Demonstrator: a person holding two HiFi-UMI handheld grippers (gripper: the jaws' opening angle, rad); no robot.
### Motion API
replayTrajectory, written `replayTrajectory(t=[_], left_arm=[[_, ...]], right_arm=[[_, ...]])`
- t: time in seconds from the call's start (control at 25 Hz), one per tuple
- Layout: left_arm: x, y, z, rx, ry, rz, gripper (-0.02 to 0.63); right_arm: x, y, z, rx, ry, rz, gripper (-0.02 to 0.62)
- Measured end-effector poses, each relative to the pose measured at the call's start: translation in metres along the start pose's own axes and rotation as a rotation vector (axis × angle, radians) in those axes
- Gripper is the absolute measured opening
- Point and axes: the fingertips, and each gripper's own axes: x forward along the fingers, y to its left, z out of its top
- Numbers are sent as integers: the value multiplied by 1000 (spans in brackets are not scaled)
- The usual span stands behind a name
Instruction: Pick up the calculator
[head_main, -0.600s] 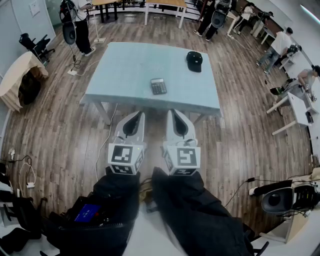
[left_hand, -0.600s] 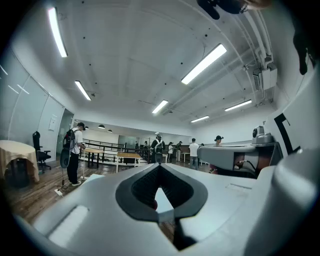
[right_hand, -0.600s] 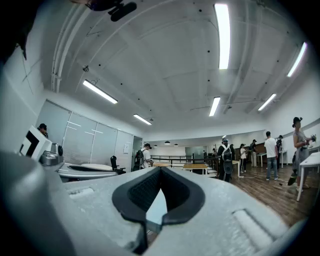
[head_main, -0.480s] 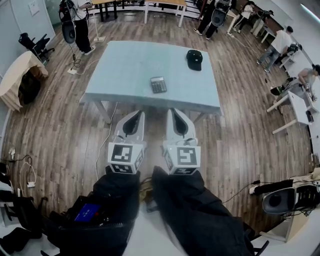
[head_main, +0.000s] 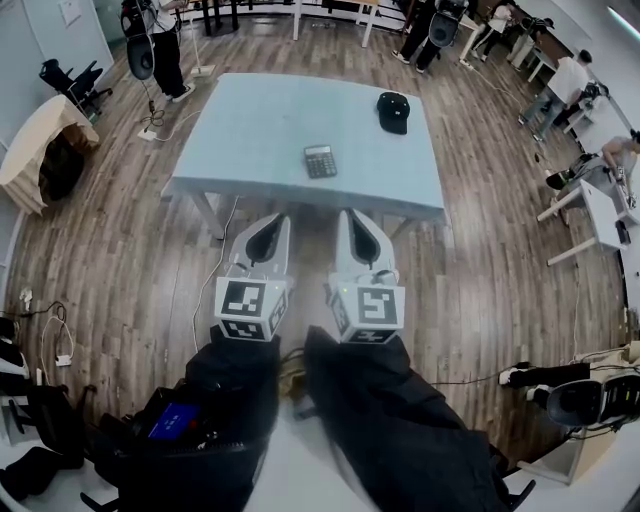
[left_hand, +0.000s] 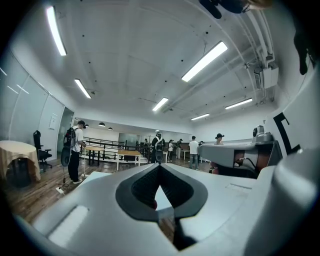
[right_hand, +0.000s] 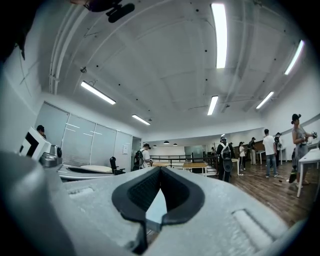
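Observation:
A dark calculator (head_main: 320, 161) lies flat near the front middle of the pale blue table (head_main: 250, 130). Both grippers are held side by side short of the table's front edge, above the wooden floor. My left gripper (head_main: 277, 221) is shut with nothing in it; in the left gripper view its jaws meet at the tip (left_hand: 159, 165). My right gripper (head_main: 349, 217) is also shut and empty, with its jaws closed together in the right gripper view (right_hand: 160, 169). The calculator lies ahead of both, slightly nearer the right gripper.
A black cap (head_main: 393, 110) lies at the table's far right. Cables (head_main: 210, 270) trail over the floor by the left table leg. Several people stand around the room's far side. A round table (head_main: 35, 140) is at left, desks (head_main: 590, 210) at right.
The view has shifted slightly, so the table and calculator sit a little lower in the head view. Both grippers stay shut, side by side.

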Motion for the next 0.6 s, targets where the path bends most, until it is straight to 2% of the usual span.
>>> replayTrajectory(t=[0.24, 0.6], left_arm=[[5, 2, -4, -1, 21, -1, 0], [7, -41, -21, 9, 39, 1, 0]], right_arm=[[5, -3, -5, 2, 19, 3, 0], [-25, -30, -18, 10, 33, 28, 0]])
